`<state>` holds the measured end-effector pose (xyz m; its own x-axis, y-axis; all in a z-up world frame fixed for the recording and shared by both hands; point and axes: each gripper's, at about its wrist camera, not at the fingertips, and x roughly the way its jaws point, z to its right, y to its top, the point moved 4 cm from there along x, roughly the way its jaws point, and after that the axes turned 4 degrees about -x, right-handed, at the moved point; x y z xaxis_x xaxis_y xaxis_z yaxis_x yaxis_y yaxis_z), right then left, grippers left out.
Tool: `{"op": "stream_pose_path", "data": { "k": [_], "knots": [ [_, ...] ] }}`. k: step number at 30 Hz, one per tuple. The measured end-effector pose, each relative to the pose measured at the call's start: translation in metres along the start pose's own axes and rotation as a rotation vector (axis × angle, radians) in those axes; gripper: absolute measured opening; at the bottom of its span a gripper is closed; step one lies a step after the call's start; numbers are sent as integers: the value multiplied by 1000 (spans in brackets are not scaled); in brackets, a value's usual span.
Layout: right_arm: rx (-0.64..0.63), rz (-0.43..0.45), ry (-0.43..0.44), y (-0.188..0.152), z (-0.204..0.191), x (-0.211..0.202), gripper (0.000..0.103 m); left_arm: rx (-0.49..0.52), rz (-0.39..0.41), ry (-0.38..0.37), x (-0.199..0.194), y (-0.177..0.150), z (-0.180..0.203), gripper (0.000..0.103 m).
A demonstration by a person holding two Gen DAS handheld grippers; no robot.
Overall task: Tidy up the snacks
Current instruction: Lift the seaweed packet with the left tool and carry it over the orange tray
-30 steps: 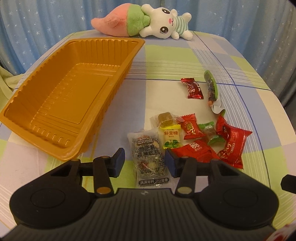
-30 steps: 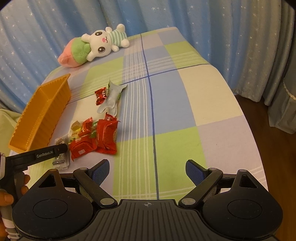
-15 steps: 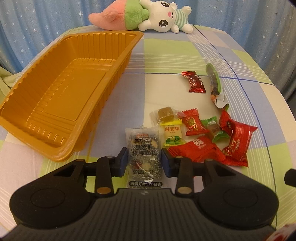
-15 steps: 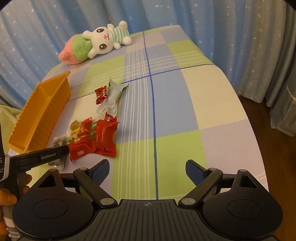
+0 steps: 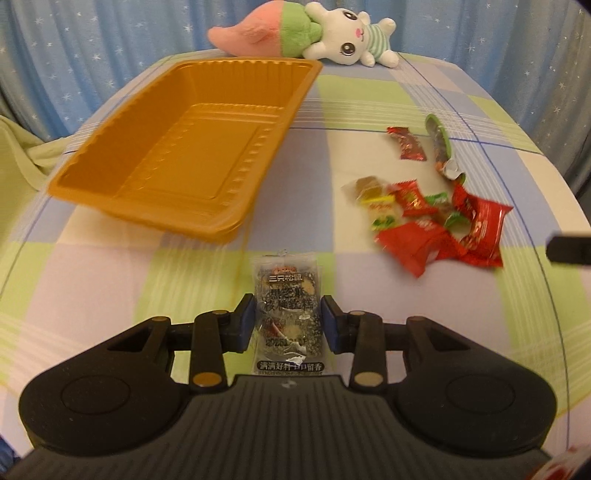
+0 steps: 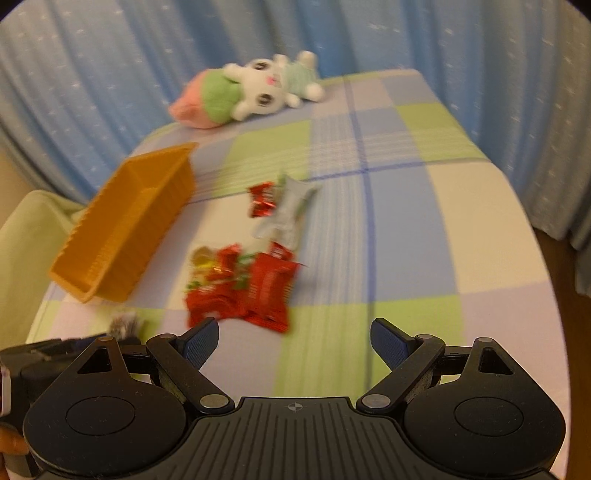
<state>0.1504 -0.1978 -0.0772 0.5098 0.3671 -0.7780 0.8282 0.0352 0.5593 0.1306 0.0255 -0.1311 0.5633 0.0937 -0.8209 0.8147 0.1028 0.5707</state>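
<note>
Left gripper [image 5: 287,324]: jaws narrow, both blue pads pressed against the sides of a clear sesame snack packet [image 5: 286,310]. The packet stands between the fingers with its printed face toward the camera, top edge toward the tray, lower edge at the gripper body. Whether it is clear of the cloth cannot be told.

Right gripper [image 6: 293,339]: jaws wide apart, nothing between the pads. It hangs over a green patch of the checked tablecloth [image 6: 406,221]. The view is blurred. At its lower left corner, part of the left gripper's dark body and a bit of a hand show.

Just beyond the right gripper's left finger: the pile of snacks [image 6: 243,288], mostly red wrappers, with a yellow-and-green one and a clear one holding a brown sweet on the tray side. In the left view the same pile [image 5: 439,221] lies to the right of the held packet, well apart from it.

Further out: a single small red wrapper [image 5: 406,143], and just beside it a long green-edged packet [image 5: 441,151], one end silvery.

Orange tray [image 5: 110,192]: ribbed walls, on the cloth left of the snacks, nothing lying inside it.

Far edge of the table: plush rabbit [image 5: 347,40] lying on its side against a pink-and-green plush carrot [image 5: 255,35]. Behind all, a blue curtain [image 5: 110,44] with small white stars.
</note>
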Motion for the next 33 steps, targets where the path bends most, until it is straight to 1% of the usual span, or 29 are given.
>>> {"op": "stream_pose_path", "data": {
  "k": [2,7,12,14,16,18,20,22,26,33],
  "knots": [
    [-43,14,30,4,-11,3,89,-6,5,21,-6,-5,-9,35],
    [-142,43,82,16,-37,15,88,-58,20,67,-21,-15,-38,35],
    [-223,71,119,30,-57,36,87,-136,26,126,-33,-21,-76,35],
    [-256,60,139,36,-63,48,69,-169,31,153,-35,-22,-92,35],
    [-285,40,148,40,-67,61,65,-198,36,179,-38,-21,-109,35],
    [-325,37,158,42,-72,73,59,-223,42,203,-39,-20,-125,35],
    [-361,23,157,44,-78,85,47,-245,48,224,-40,-18,-139,35],
    [-379,12,158,45,-80,96,44,-261,56,245,-42,-15,-153,35],
    [-390,-4,142,48,-86,114,43,-290,65,271,-42,-9,-176,35],
    [-404,-25,102,51,-96,140,43,-298,67,275,-36,0,-198,35]
  ]
}}
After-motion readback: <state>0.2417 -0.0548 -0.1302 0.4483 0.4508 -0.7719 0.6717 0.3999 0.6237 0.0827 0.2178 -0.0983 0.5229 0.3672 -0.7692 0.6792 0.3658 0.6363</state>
